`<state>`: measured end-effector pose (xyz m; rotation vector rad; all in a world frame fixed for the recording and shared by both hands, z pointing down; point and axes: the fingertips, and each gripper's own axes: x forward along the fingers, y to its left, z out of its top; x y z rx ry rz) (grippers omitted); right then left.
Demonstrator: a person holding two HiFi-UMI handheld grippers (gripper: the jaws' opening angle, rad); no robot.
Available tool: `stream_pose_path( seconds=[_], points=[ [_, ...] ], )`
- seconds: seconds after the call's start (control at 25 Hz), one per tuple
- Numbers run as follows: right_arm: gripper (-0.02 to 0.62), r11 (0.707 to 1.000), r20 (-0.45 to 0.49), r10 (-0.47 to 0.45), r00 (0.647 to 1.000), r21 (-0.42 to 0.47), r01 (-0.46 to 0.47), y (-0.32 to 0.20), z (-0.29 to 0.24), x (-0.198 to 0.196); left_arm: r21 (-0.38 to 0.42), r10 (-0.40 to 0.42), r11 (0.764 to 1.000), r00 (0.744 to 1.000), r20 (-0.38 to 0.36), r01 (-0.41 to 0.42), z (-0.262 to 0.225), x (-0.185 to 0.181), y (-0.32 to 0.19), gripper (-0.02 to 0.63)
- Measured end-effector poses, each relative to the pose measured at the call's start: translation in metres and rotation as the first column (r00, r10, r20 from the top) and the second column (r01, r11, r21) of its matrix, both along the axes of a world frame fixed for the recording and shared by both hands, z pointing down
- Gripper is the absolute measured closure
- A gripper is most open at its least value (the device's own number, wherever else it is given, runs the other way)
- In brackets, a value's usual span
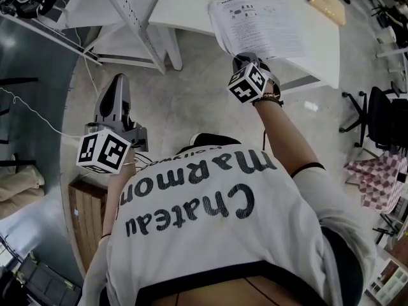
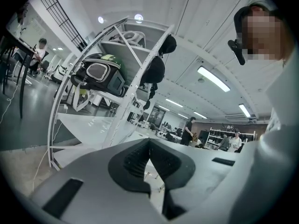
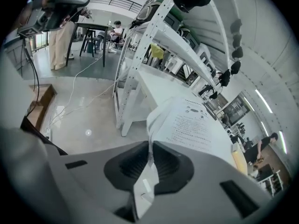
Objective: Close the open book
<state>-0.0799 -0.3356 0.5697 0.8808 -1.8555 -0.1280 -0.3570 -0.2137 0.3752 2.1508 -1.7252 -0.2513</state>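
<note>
Pages of the book [image 1: 255, 21], at the near edge of the white table [image 1: 322, 50], look light, limp and tearable. Your right gripper [image 3: 150, 160] pinches their near edge; I'd take several sheets together. Your left gripper [image 2: 149, 155] is clenched, empty.

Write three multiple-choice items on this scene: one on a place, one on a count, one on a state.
1. Where does the open book lie? A. on the floor B. on the white table C. on a chair
2. How many grippers touch the book? A. none B. one C. two
3. How is the right gripper? A. open wide B. shut on nothing C. shut on a page
Key: B, its pages spread on the tabletop; B, the left gripper is held away from the table; C, the sheet runs between its closed jaws.
</note>
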Motion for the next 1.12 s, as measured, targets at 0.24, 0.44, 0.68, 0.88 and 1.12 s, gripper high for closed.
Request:
stream_pose_path(
  seconds=[0.24, 0.44, 0.68, 0.88, 1.12],
  points=[
    [0.548, 0.996, 0.132, 0.084, 0.988, -0.013, -0.083, 0.005, -0.020, 0.005, 0.011, 0.019, 1.000, 1.000, -0.006, -0.019, -0.003, 0.008, -0.001, 0.583],
    [0.548, 0.982, 0.303, 0.191, 0.934, -0.068, -0.179, 0.007, -0.039, 0.012, 0.025, 0.032, 0.999, 0.999, -0.021, -0.032, -0.007, 0.016, -0.004, 0.583],
    [0.548, 0.974, 0.388, 0.225, 0.894, -0.057, -0.220, 0.006, -0.063, 0.024, 0.042, 0.052, 0.998, 0.998, -0.022, -0.051, -0.014, 0.026, -0.010, 0.583],
    [0.548, 0.971, 0.415, 0.230, 0.880, -0.041, -0.235, 0.003, -0.074, 0.033, 0.053, 0.072, 0.996, 0.997, -0.023, -0.071, -0.017, 0.032, -0.020, 0.583],
    [0.548, 0.967, 0.419, 0.241, 0.875, -0.025, -0.254, 0.001, -0.083, 0.050, 0.058, 0.107, 0.993, 0.994, -0.018, -0.106, -0.024, 0.048, -0.034, 0.583]
  ],
)
